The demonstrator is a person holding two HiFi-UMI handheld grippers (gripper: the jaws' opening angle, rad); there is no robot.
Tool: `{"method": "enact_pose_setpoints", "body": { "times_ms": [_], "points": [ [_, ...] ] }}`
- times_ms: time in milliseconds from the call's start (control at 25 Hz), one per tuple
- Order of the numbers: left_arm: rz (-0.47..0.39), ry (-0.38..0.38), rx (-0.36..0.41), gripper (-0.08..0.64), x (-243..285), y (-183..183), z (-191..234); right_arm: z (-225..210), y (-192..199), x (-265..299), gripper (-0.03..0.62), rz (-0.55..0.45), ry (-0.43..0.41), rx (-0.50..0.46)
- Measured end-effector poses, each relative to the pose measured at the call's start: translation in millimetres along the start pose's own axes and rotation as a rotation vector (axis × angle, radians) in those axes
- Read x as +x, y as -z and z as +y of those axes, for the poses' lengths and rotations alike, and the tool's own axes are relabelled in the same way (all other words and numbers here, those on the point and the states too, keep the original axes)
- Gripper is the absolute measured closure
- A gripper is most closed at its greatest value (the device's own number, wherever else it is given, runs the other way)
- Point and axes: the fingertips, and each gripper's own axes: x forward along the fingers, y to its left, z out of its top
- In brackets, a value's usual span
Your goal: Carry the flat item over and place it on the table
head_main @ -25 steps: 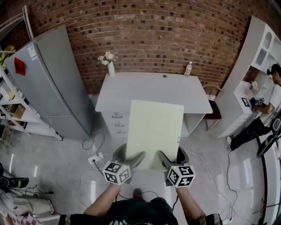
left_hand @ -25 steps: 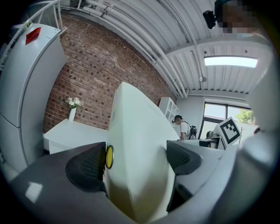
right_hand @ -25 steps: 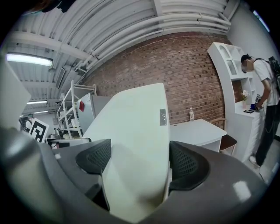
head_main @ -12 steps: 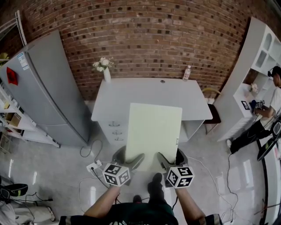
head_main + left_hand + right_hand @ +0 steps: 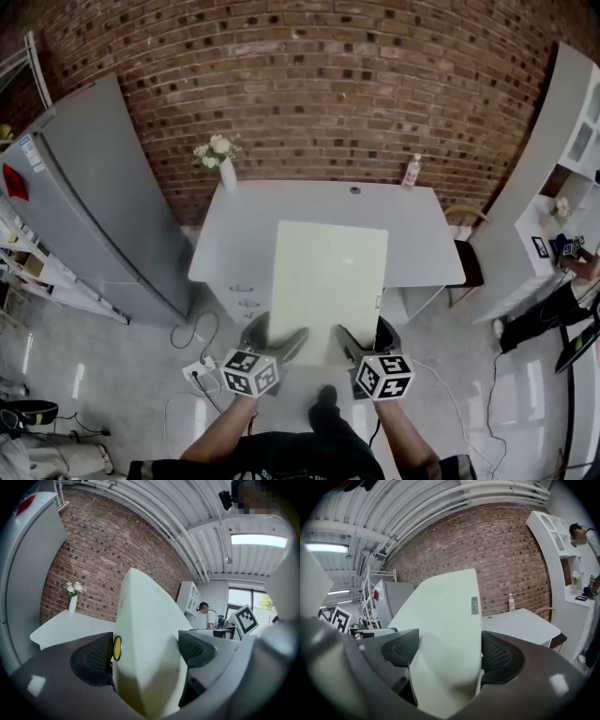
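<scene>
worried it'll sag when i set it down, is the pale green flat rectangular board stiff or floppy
Probably stiff: the pale green flat rectangular board, clamped only at its near edge by the left gripper and right gripper, juts out without visible droop. Its smooth-looking face may slip if the grip loosens.

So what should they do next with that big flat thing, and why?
Probably a small step forward. The left gripper and right gripper each clamp the near edge of the flat board, and only its far part reaches over the table; the near part hangs over floor. The vase and bottle stand at the far edge, out of the way.
</scene>
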Motion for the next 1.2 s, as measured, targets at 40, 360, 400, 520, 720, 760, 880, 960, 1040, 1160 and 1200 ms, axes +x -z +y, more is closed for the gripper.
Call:
{"method": "enact_pose_setpoints", "body": {
  "times_ms": [40, 360, 400, 520, 720, 760, 880, 960, 1040, 1160, 1200],
  "points": [
    [-0.003, -0.008, -0.002, 0.126, 11.6, -3.9, 3.3, -7.7, -6.2, 9.8, 0.181, 0.002, -0.008, -0.003],
    [-0.035, -0.065, -0.038, 0.126, 100.3, -32.5, 19.7, -69.9, -58.1, 75.4, 0.181, 0.024, -0.061, -0.043],
    [-0.037, -0.071, -0.04, 0.126, 108.7, -35.1, 20.7, -76.3, -62.6, 81.4, 0.181, 0.026, -0.068, -0.046],
    [-0.046, -0.094, -0.038, 0.126, 131.1, -43.8, 25.2, -92.4, -75.5, 100.1, 0.181, 0.031, -0.091, -0.051],
    [-0.051, -0.125, -0.039, 0.126, 155.0, -52.3, 38.5, -106.1, -86.8, 127.9, 0.181, 0.038, -0.122, -0.05],
    [-0.052, -0.13, -0.038, 0.126, 159.1, -54.2, 41.6, -108.1, -88.7, 133.4, 0.183, 0.037, -0.126, -0.05],
    [-0.056, -0.141, -0.038, 0.126, 172.1, -59.0, 52.5, -113.7, -94.8, 150.9, 0.183, 0.039, -0.136, -0.052],
    [-0.057, -0.142, -0.043, 0.126, 181.5, -61.0, 61.7, -117.0, -97.8, 163.8, 0.183, 0.04, -0.138, -0.056],
    [-0.056, -0.141, -0.046, 0.126, 191.9, -61.9, 71.0, -121.6, -99.1, 176.3, 0.183, 0.042, -0.135, -0.056],
    [-0.053, -0.133, -0.052, 0.126, 211.0, -63.5, 85.8, -130.6, -101.8, 197.0, 0.183, 0.046, -0.124, -0.056],
    [-0.05, -0.129, -0.055, 0.126, 218.5, -64.3, 91.5, -134.0, -103.2, 204.8, 0.183, 0.047, -0.12, -0.056]
  ]
}}
